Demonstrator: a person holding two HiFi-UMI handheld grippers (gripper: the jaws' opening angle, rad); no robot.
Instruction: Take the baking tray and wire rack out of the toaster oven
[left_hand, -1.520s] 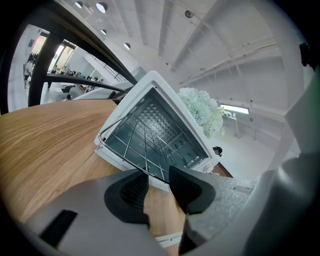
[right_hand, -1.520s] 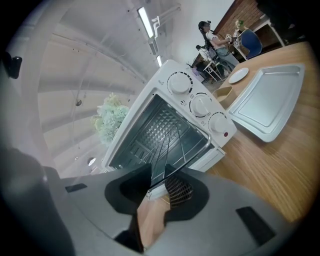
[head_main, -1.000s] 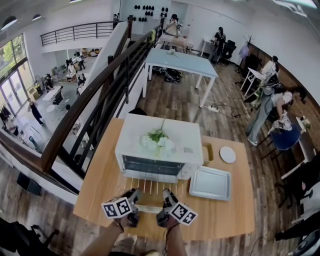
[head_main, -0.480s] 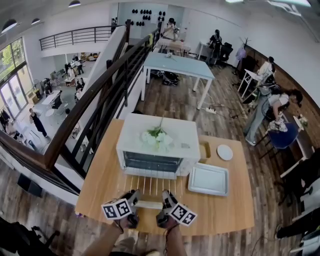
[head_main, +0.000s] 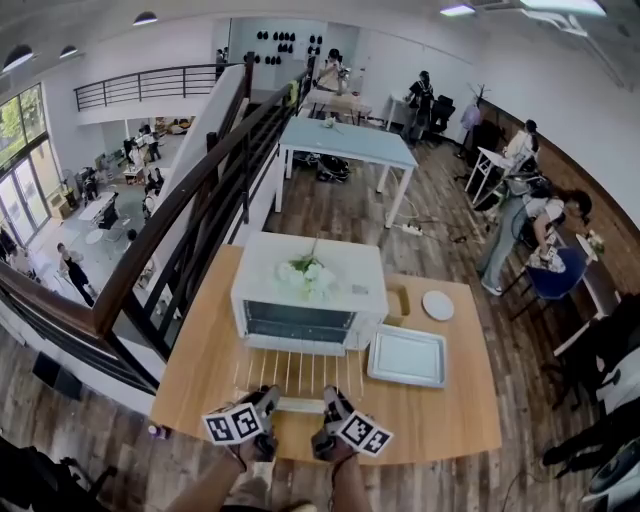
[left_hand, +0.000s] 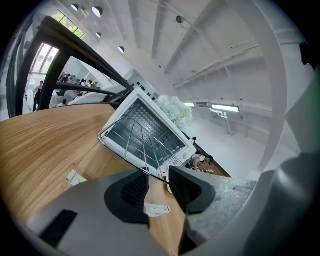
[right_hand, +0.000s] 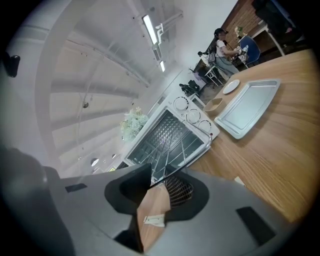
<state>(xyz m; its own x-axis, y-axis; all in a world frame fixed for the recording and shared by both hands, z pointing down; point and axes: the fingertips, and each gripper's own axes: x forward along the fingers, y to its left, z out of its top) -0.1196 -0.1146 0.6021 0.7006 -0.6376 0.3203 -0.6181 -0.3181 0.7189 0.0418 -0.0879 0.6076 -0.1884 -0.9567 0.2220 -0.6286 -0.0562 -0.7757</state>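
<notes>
1. While I have been drawing both hands back towards me, the wire rack (head_main: 295, 375) has slid further out of the toaster oven (head_main: 300, 322). More of its bars show in front of the oven mouth than a second ago.
2. My left tongs (left_hand: 159, 180) are clamped on the rack's front bar, which runs across between the pads. That grip has not altered.
3. My right tongs (right_hand: 156, 189) are pinched on the same front bar, just beside the left pair, and their grip is also unchanged.
4. The rack stretches from the tips of both tongs away to the oven front, with its near edge lifted off the table (head_main: 200, 380). No view lets me tell whether its far edge has left the oven mouth.
5. The baking tray (head_main: 407, 356) lies flat on the table, ahead and to the right of the right tongs and beside the oven. It is already out and has not shifted.
6. As I judge it, half the job is done and the rack is nearly free. I should keep pulling evenly with both hands so it does not twist or catch, then set it down on the table.
</notes>
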